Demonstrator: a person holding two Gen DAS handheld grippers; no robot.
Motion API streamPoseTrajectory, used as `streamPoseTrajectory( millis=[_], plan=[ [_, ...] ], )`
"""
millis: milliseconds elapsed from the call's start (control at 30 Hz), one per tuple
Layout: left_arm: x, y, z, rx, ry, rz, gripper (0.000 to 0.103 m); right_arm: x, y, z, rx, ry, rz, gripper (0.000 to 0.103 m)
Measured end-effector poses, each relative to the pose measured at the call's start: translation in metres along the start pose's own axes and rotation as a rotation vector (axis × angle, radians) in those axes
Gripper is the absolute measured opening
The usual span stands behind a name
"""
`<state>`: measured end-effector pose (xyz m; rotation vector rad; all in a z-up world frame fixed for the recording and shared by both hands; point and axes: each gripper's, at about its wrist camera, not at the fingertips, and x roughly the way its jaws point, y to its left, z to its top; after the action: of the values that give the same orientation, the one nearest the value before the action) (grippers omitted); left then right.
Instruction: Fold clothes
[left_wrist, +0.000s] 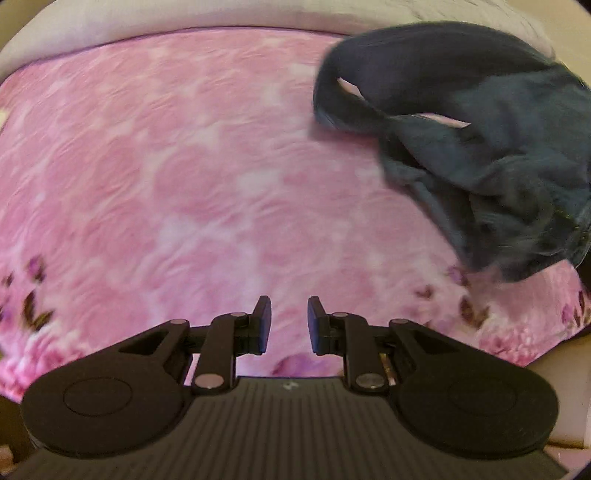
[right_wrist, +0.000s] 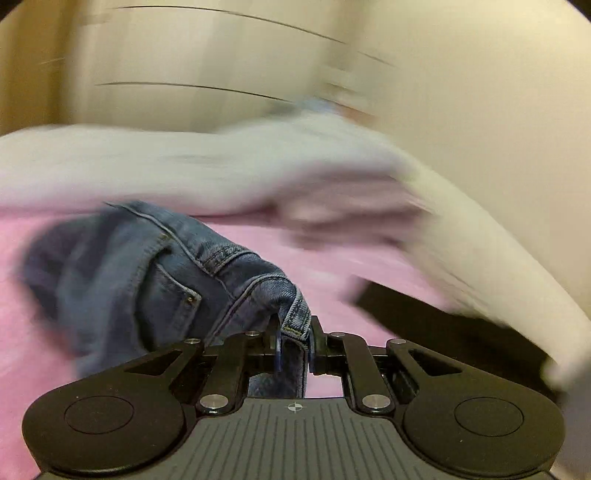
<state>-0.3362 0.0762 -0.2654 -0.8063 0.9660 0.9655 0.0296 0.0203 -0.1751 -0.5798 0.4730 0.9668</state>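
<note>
A pair of blue jeans (left_wrist: 480, 147) lies bunched and partly lifted at the right of the pink floral bedspread (left_wrist: 184, 166) in the left wrist view. My left gripper (left_wrist: 290, 321) is open and empty, hovering over the pink spread, left of the jeans. In the right wrist view my right gripper (right_wrist: 294, 339) is shut on the waistband edge of the jeans (right_wrist: 147, 277), which hang off to the left of it, blurred by motion.
A pale pillow or folded bedding (right_wrist: 184, 166) lies along the far edge of the bed. A cream wall (right_wrist: 461, 110) stands behind. A dark gap (right_wrist: 443, 325) shows beside the bed at the right.
</note>
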Motion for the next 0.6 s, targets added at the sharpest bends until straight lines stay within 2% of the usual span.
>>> streamPoseTrajectory(
  millis=[33, 67, 100, 133, 267, 367, 600],
  plan=[
    [0.007, -0.011, 0.004, 0.015, 0.009, -0.011, 0.017, 0.018, -0.025, 0.004, 0.053, 0.053, -0.062, 0.016],
    [0.014, -0.023, 0.008, 0.031, 0.017, -0.022, 0.017, 0.03, -0.041, 0.001, 0.094, 0.093, -0.087, 0.021],
    [0.021, -0.033, 0.01, 0.044, 0.029, -0.03, 0.017, 0.036, -0.049, -0.006, 0.125, 0.122, -0.081, 0.024],
    [0.027, -0.043, 0.012, 0.055, 0.039, -0.037, 0.017, 0.042, -0.057, -0.013, 0.156, 0.151, -0.074, 0.032],
    [0.061, -0.074, 0.019, 0.107, 0.086, -0.078, 0.018, 0.068, -0.087, -0.042, 0.279, 0.266, -0.046, 0.039],
    [0.087, -0.091, 0.025, 0.119, 0.104, -0.112, 0.021, 0.087, -0.11, -0.063, 0.372, 0.352, -0.026, 0.041],
    [0.138, -0.123, 0.047, 0.064, 0.102, -0.228, 0.028, 0.101, -0.116, -0.135, 0.514, 0.521, 0.049, 0.041]
  ],
)
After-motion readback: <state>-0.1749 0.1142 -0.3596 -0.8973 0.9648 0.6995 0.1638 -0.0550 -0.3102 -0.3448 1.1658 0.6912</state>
